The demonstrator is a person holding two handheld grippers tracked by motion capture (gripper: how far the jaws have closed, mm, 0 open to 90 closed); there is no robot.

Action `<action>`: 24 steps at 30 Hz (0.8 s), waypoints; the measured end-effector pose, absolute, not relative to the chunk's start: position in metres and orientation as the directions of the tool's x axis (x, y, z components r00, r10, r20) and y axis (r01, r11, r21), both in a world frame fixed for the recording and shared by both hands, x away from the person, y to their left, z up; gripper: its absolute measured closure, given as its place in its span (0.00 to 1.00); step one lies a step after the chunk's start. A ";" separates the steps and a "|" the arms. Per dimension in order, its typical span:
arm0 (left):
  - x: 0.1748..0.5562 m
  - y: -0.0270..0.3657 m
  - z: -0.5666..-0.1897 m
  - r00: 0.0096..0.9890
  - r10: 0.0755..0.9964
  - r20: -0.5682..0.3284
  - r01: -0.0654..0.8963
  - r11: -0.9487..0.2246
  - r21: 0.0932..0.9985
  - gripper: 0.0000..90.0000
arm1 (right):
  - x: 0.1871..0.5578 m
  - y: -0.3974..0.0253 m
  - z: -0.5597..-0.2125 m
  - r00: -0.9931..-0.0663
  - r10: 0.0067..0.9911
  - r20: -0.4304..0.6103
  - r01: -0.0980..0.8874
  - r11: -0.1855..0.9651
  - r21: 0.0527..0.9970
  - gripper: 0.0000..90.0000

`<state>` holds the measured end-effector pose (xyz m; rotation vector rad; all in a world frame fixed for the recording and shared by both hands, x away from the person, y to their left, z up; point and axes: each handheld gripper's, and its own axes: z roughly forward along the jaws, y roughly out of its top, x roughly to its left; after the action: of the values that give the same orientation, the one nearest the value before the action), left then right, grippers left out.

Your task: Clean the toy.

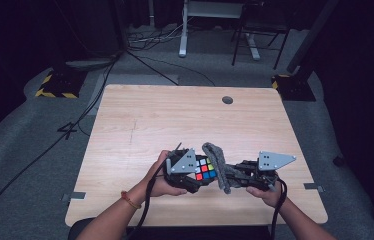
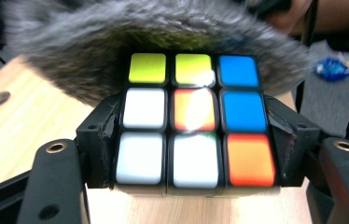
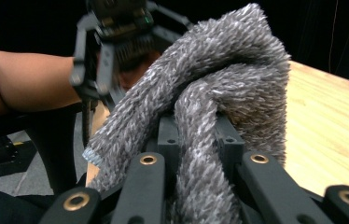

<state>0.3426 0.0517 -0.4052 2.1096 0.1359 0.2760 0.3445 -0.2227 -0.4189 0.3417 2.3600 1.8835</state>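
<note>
High view puts the person's two forearms nearest, coming in from the bottom edge, with a beaded band on the left wrist (image 1: 130,200). Just beyond them the left gripper (image 1: 198,176) and the right gripper (image 1: 230,175) meet above the near middle of the wooden table (image 1: 140,125), each topped by a grey three-cornered plate. The left gripper is clamped on a colour cube (image 1: 204,169), whose red, blue, yellow and white squares face up. The right gripper pinches a grey shaggy cloth (image 1: 218,160), which arches up and over the cube's right side, touching it.

Left gripper view shows the cube (image 2: 194,121) wedged between the two black jaws, pressed on both sides, its face showing three white squares, two orange, two yellow-green, two blue. The cloth (image 2: 70,42) lies against the cube's far edge, blurred. Wood grain runs beneath.

Right gripper view shows the jaws squeezed on a thick fold of the cloth (image 3: 219,93), which bulges above them; the left gripper (image 3: 116,51) stands just behind it.

Farther off, a round grommet hole (image 1: 227,100) sits near the table's far edge. Past that lie grey carpet, black cables (image 1: 145,62) and a white desk leg (image 1: 183,30).
</note>
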 end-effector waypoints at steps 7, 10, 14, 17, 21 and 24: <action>0.343 0.056 -0.398 0.959 0.234 0.162 -0.020 -0.511 0.859 0.37 | 0.347 -0.219 -0.422 -0.957 0.288 0.043 0.123 0.266 0.956 0.87; 0.343 0.062 -0.392 0.959 0.242 0.150 -0.017 -0.478 0.878 0.37 | 0.350 -0.217 -0.430 -0.954 0.296 0.048 0.147 0.322 0.935 0.86; 0.343 0.067 -0.388 0.959 0.245 0.145 -0.018 -0.456 0.890 0.37 | 0.350 -0.215 -0.436 -0.955 0.289 0.064 0.164 0.338 0.927 0.86; 0.343 0.065 -0.391 0.961 0.234 0.150 -0.022 -0.475 0.879 0.37 | 0.348 -0.214 -0.435 -0.958 0.282 0.051 0.146 0.329 0.933 0.86; 0.342 0.057 -0.399 0.962 0.213 0.168 -0.030 -0.533 0.846 0.37 | 0.343 -0.218 -0.423 -0.964 0.261 0.041 0.111 0.257 0.960 0.86; 0.341 0.055 -0.401 0.966 0.207 0.157 -0.027 -0.521 0.853 0.37 | 0.341 -0.217 -0.419 -0.958 0.287 0.004 0.085 0.269 0.959 0.86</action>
<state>0.3415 0.0548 -0.4007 2.1007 0.1266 0.2931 0.3413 -0.2171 -0.4187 0.3493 2.3618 1.7682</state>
